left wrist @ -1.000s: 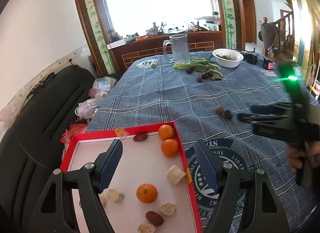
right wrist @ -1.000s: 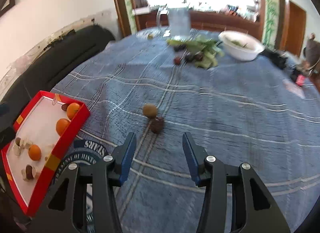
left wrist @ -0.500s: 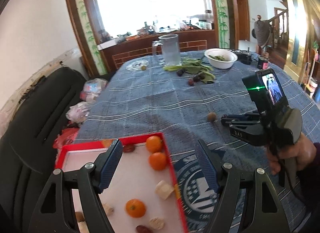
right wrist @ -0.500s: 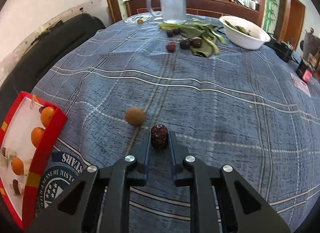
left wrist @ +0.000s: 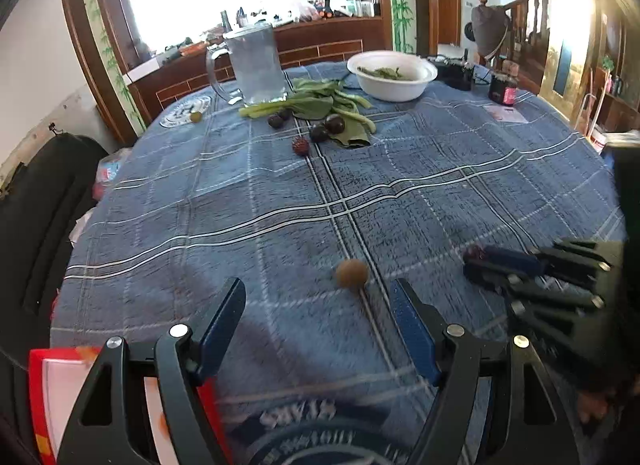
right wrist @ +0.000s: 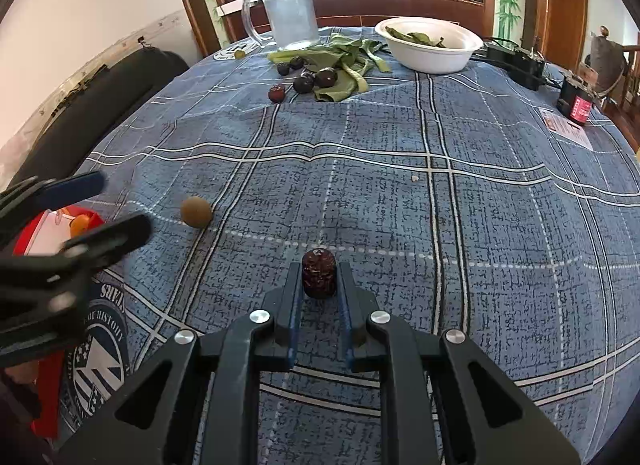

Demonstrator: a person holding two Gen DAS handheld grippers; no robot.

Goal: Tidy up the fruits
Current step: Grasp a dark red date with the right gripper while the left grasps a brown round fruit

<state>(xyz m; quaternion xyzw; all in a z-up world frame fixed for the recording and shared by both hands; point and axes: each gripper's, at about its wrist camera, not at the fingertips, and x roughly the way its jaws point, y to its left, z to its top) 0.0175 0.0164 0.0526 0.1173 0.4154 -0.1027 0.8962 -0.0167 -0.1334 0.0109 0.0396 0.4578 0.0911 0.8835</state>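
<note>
A dark red wrinkled fruit [right wrist: 318, 273] sits between the fingertips of my right gripper [right wrist: 318, 279], which is shut on it just above the blue checked cloth. In the left wrist view that gripper [left wrist: 474, 261] comes in from the right with the fruit [left wrist: 472, 252] at its tip. A brown round fruit [left wrist: 351, 273] lies on the cloth just ahead of my left gripper [left wrist: 318, 325], which is open and holds nothing. The red tray [left wrist: 40, 385] is at the lower left behind the left finger. From the right wrist, the tray [right wrist: 90, 215] shows an orange [right wrist: 80, 223] behind the blurred left gripper [right wrist: 122, 203].
At the far end stand a glass mug [left wrist: 258, 63], a white bowl [left wrist: 390, 79], green leaves [left wrist: 320, 105] with dark plums [left wrist: 334, 123] and a red fruit [left wrist: 300, 145]. A black sofa [left wrist: 40, 205] runs along the left. A red can [right wrist: 576, 103] stands far right.
My right gripper closed on the dark red fruit and drew it away from the brown one. My left gripper swung forward off the tray toward the brown fruit.
</note>
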